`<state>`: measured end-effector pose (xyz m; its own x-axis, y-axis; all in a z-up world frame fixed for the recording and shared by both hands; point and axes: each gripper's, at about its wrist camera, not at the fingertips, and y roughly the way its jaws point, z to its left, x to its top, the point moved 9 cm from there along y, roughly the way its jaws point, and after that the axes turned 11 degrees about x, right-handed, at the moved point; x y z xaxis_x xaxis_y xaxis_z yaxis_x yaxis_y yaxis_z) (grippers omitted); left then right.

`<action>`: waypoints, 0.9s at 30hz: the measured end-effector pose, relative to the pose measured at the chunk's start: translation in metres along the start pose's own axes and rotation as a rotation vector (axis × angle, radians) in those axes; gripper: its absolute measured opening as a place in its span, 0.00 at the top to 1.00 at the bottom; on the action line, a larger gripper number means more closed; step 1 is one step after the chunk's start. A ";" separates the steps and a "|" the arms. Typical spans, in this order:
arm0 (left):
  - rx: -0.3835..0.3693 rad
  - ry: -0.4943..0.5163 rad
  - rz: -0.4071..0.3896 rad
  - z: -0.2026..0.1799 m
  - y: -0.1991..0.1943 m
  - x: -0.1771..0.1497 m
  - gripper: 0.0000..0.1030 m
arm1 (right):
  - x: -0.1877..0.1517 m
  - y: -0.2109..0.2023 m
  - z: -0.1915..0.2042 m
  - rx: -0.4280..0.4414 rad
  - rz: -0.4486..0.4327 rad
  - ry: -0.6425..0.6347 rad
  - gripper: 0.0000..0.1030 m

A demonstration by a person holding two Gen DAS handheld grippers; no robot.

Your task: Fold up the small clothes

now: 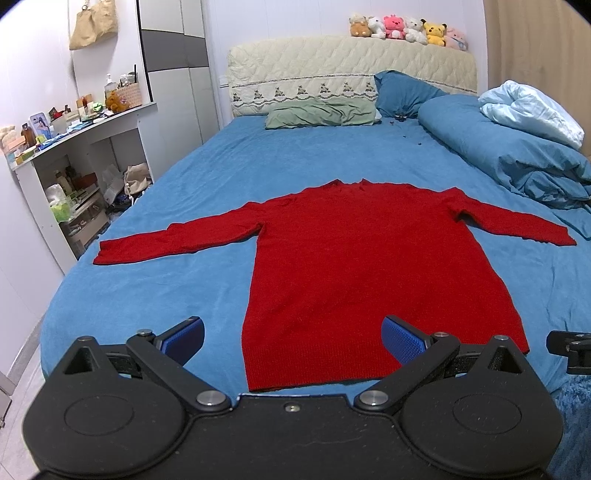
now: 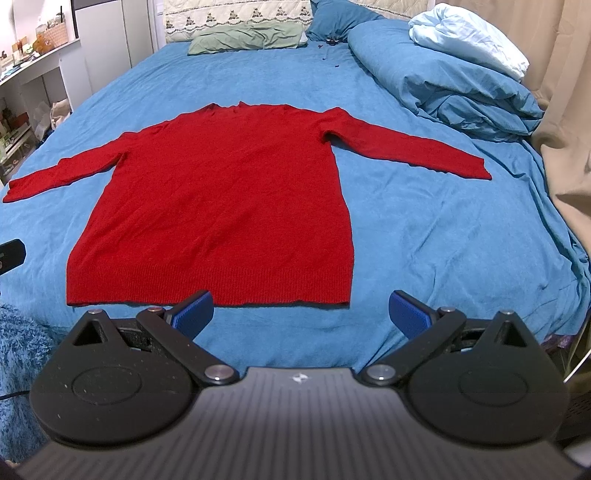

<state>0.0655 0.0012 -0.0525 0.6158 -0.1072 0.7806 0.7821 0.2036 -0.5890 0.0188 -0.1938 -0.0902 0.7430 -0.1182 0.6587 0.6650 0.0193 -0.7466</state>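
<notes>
A red long-sleeved sweater (image 1: pixel 369 266) (image 2: pixel 229 192) lies flat on the blue bed sheet (image 1: pixel 155 295) (image 2: pixel 424 229), both sleeves spread sideways, collar toward the headboard, ribbed hem toward me. My left gripper (image 1: pixel 293 338) is open above the hem's left part, blue pads wide apart and holding nothing. My right gripper (image 2: pixel 301 312) is open just short of the hem's right corner, with nothing between its pads. A bit of the right gripper (image 1: pixel 570 347) shows at the left view's right edge, and a bit of the left gripper (image 2: pixel 9 254) at the right view's left edge.
A rolled blue duvet (image 1: pixel 517 155) (image 2: pixel 461 85) with a pale blanket on it fills the bed's right side. A green pillow (image 1: pixel 321 112) lies by the headboard (image 1: pixel 351 70), which bears plush toys (image 1: pixel 406 29). A cluttered white shelf unit (image 1: pixel 70 158) stands left of the bed.
</notes>
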 end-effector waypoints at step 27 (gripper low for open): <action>-0.264 0.209 -0.048 -0.249 0.193 0.232 0.00 | 0.186 0.100 -0.221 -0.095 -0.087 0.210 0.00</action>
<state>0.3835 -0.2266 -0.0374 0.5624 -0.3130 0.7653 0.7917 -0.0629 -0.6076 0.2065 -0.4328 -0.0629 0.6443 -0.3194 0.6949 0.7086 -0.0927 -0.6995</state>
